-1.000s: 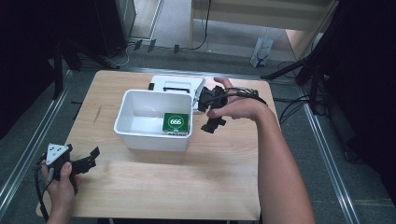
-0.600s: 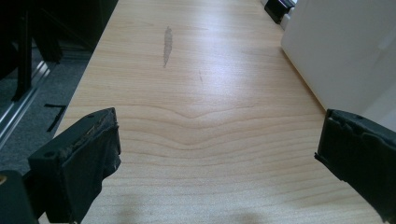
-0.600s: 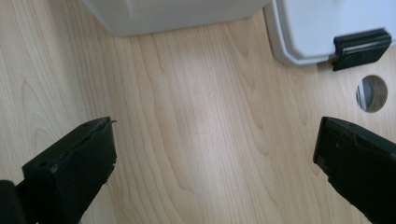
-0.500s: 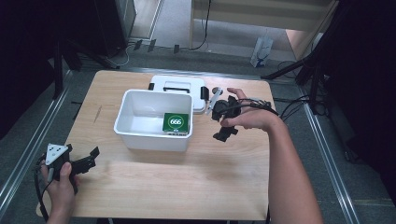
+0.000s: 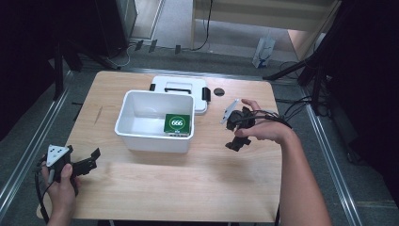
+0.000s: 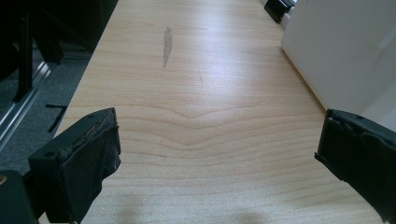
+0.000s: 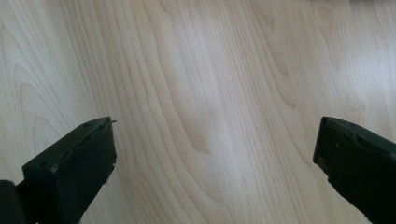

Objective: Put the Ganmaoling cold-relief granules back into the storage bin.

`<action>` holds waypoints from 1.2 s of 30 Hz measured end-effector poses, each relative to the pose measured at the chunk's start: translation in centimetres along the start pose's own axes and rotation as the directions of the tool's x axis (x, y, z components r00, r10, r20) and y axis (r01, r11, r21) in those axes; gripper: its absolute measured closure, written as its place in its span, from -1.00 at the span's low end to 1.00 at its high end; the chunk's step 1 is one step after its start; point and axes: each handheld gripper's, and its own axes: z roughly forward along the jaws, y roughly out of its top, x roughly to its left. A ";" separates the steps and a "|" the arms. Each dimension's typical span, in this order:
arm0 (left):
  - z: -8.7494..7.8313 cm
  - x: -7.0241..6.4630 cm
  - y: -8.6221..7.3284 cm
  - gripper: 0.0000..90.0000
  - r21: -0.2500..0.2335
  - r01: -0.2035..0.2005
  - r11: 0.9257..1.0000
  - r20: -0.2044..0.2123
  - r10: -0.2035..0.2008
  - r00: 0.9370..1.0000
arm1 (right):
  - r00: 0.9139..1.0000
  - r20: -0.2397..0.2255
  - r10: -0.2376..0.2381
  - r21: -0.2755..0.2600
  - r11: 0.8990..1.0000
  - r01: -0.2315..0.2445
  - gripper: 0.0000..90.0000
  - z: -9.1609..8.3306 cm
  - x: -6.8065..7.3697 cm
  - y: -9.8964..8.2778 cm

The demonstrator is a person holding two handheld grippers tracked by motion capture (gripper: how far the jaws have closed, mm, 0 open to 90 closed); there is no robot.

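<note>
Green card point(image 5: 177, 123) lying in white bin point(image 5: 141, 136) | right gripper point(image 5: 237, 136) withdrawing, jaws wide, empty | left gripper point(image 5: 89, 162) idling open, empty | placement seemingly done

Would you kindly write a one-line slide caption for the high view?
Open white bin holding a green card; both grippers, left and right, open over the wooden table.

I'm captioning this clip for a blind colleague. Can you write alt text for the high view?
A white bin holding a green card sits on a wooden table, its lid lying behind it. The right gripper hangs open over bare wood to the bin's right; the left gripper rests open near the front left corner.
</note>
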 end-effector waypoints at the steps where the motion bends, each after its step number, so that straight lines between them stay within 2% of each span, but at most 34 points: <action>1: 0.0 0.0 0.0 -1.00 0.001 0.000 1.000 -0.002 0.000 1.000 | 1.000 0.000 0.009 -0.002 1.000 -0.009 -1.00 0.1 0.1 -0.3; 8: 0.0 0.0 0.0 -1.00 -0.001 0.004 1.000 0.000 -0.004 1.000 | 0.999 -0.002 0.050 -0.018 0.999 -0.050 -1.00 0.9 0.5 -2.3; 15: 0.0 0.0 0.0 -1.00 -0.001 0.002 1.000 -0.001 -0.002 1.000 | 0.996 0.022 0.082 -0.077 0.994 -0.080 -1.00 1.4 1.2 -4.4; 18: 0.0 -0.1 0.0 -1.00 -0.007 -0.001 1.000 0.000 0.001 1.000 | 0.994 0.028 0.107 -0.104 0.989 -0.103 -1.00 1.7 1.6 -5.4; 22: 0.0 -0.1 0.0 -1.00 -0.007 -0.002 1.000 -0.001 0.002 1.000 | 0.987 0.047 0.155 -0.167 0.975 -0.145 -1.00 1.8 2.0 -7.0; 26: 0.0 0.0 0.0 -1.00 -0.005 0.000 1.000 0.001 0.000 1.000 | 0.977 0.056 0.206 -0.241 0.952 -0.187 -1.00 1.9 2.6 -8.8; 27: 0.0 0.0 0.0 -1.00 -0.004 -0.001 1.000 0.001 0.001 1.000 | 0.973 0.061 0.222 -0.265 0.944 -0.198 -1.00 2.0 2.8 -9.4; 29: 0.0 0.0 0.0 -1.00 -0.005 -0.002 1.000 0.000 0.002 1.000 | 0.960 0.069 0.273 -0.317 0.918 -0.238 -1.00 2.2 3.4 -10.7; 35: -0.1 -0.1 -0.1 -1.00 -0.012 -0.002 1.000 -0.004 0.002 1.000 | 0.917 0.060 0.395 -0.457 0.827 -0.327 -1.00 3.0 5.3 -14.6; 36: -0.1 0.0 -0.1 -1.00 -0.011 -0.002 1.000 -0.002 0.002 1.000 | 0.911 0.059 0.408 -0.473 0.815 -0.335 -1.00 3.2 5.6 -15.3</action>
